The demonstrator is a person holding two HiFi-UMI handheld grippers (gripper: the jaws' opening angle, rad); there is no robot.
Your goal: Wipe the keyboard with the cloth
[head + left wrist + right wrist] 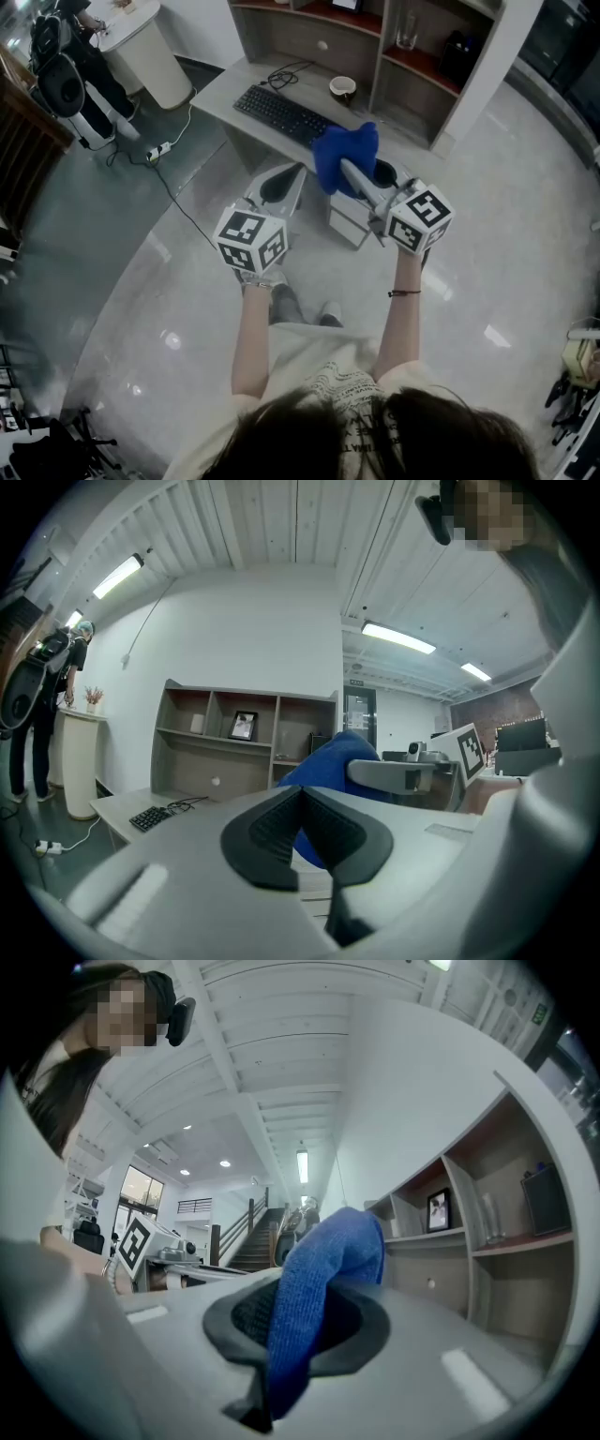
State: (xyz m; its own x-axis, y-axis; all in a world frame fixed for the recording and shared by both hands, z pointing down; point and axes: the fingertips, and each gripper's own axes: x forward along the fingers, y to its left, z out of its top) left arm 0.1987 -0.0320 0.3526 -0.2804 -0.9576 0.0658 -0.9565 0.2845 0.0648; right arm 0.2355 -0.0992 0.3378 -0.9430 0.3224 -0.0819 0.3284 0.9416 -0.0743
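The black keyboard (281, 113) lies on a pale desk (217, 92) ahead of me, small at the lower left of the left gripper view (150, 817). My right gripper (351, 172) is raised in the air, shut on a blue cloth (344, 151) that bunches over its tips. In the right gripper view the cloth (314, 1279) hangs pinched between the dark pads of that gripper (298, 1321). My left gripper (281, 182) is held beside it, lower and to the left. Its pads (272, 832) meet with nothing between them. From there the cloth (330, 759) shows beyond the jaws.
A cup (343, 89) and loose cable (286, 73) sit on the desk behind the keyboard. A shelf unit (412, 56) with a glass (406, 33) stands behind. A power strip (157, 150) lies on the floor at left, near a person (66, 66).
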